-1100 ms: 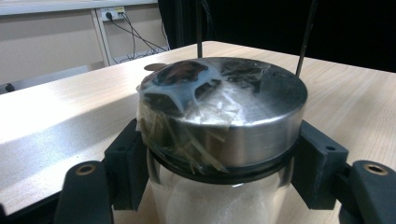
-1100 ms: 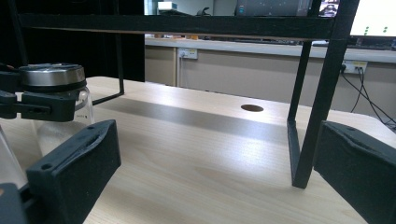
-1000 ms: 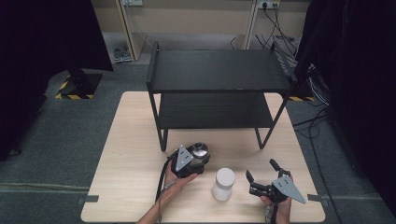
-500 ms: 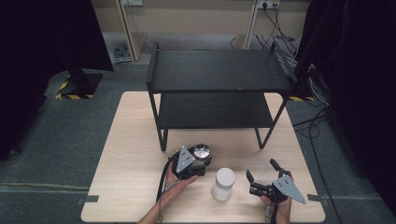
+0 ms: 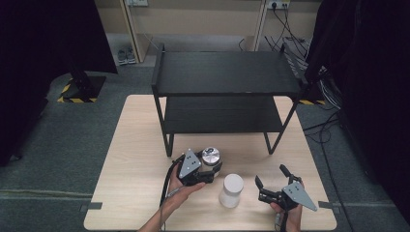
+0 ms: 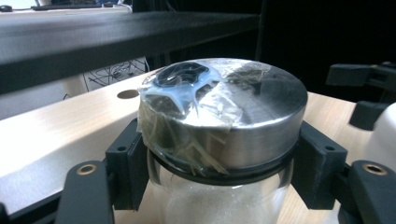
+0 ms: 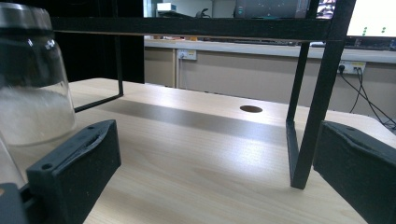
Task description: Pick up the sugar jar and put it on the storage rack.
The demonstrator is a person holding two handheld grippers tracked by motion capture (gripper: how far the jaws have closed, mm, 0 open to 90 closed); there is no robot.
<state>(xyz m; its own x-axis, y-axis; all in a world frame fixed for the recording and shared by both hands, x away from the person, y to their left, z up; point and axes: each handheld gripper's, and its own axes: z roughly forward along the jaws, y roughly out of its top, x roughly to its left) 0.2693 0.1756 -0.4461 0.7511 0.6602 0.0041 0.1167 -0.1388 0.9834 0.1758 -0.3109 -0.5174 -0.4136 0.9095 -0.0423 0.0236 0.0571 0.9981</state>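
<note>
A glass jar (image 6: 219, 154) with a brushed metal lid is clamped between the two black jaws of the left gripper (image 5: 205, 170). In the left gripper view the pads are seen pressed against the glass on both sides, just under the lid's dark sealing ring. Crumpled clear film is stuck across the lid, and a white granular filling is visible inside. A grip below the lid seems chosen so that the jar can be carried upright without the lid being strained.

The right gripper (image 5: 270, 184) is held with its jaws spread wide and nothing between them; in the right gripper view bare tabletop is seen through the gap. It appears to be kept ready rather than used.

Between the two grippers, a white cylindrical container (image 5: 231, 190) stands on the wooden table (image 5: 130, 159), just beside the jar. Behind them a black two-tier shelf (image 5: 227, 72) stands on the table, and the jar is held near its front left leg, possibly on its way to a tier.

Compared with one second earlier, the jar and left gripper have been shifted slightly toward the shelf, while the right gripper and the white container have stayed where they were.
</note>
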